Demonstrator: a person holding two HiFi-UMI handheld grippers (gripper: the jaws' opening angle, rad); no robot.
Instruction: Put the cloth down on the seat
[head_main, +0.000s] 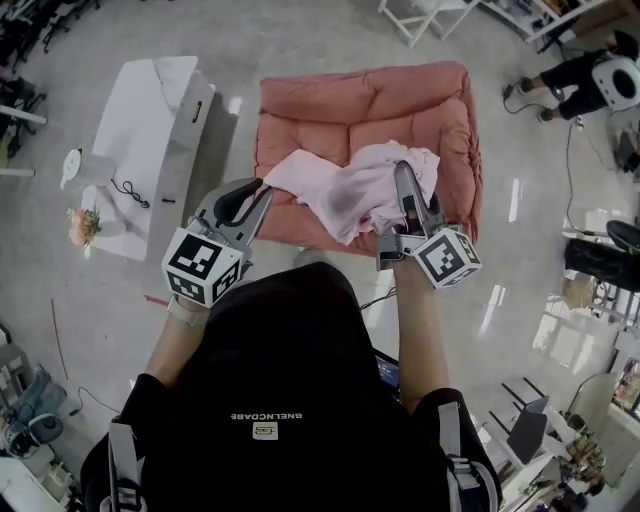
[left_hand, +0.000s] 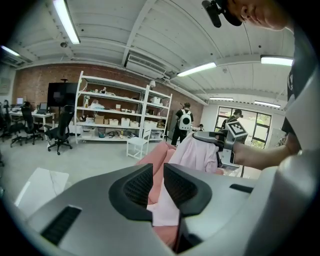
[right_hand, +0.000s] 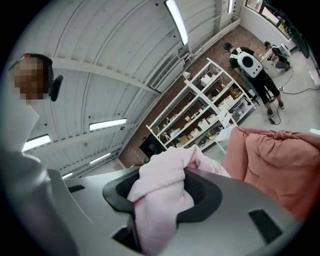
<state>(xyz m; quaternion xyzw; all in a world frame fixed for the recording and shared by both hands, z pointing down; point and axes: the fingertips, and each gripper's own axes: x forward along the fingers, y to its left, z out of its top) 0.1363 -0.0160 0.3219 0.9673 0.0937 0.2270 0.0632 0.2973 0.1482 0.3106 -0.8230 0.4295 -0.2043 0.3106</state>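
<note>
A pale pink cloth (head_main: 350, 190) hangs stretched between my two grippers, just above a salmon cushioned seat (head_main: 330, 105) on the floor. My left gripper (head_main: 258, 192) is shut on the cloth's left corner. In the left gripper view, a thin fold of cloth (left_hand: 200, 152) runs between the nearly closed pads of that gripper (left_hand: 157, 172), with the seat (left_hand: 154, 156) behind it. My right gripper (head_main: 405, 172) is shut on the right end. In the right gripper view, a thick bunch of cloth (right_hand: 165, 200) fills its jaws (right_hand: 167, 185), beside the seat (right_hand: 280, 160).
A white low table (head_main: 150, 120) stands left of the seat, with flowers (head_main: 82, 225) at its near end. A person (head_main: 590, 80) crouches at the far right. White shelving (left_hand: 115, 115), a white stool (left_hand: 136, 146) and a standing person (left_hand: 185, 122) lie beyond.
</note>
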